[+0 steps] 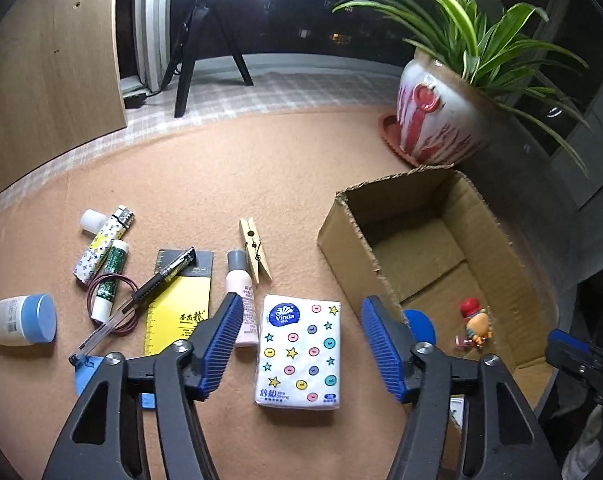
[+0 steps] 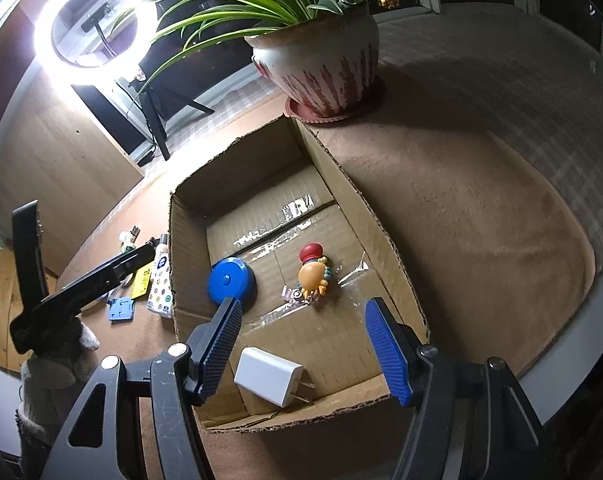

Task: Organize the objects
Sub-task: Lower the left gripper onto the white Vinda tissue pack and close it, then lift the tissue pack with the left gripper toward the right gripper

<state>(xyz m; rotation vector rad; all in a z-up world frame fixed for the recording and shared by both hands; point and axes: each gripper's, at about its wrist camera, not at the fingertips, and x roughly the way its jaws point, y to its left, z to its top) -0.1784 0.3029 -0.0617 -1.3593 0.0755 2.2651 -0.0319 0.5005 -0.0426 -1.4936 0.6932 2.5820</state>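
left claw (image 1: 301, 350) apart over tissue pack (image 1: 299, 354), right claw (image 2: 301, 350) apart, empty, cardboard box (image 2: 189, 240) at 12 o'clock.

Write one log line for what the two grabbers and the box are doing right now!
left gripper: open over tissue pack | right gripper: open, empty, over cardboard box | in box: white charger, blue round case, crab toy

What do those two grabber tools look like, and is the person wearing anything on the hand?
Each tool has black angular arms with silver bolts and two blue ribbed pads. In the right wrist view, the hand holding the left tool wears a fuzzy pale glove.
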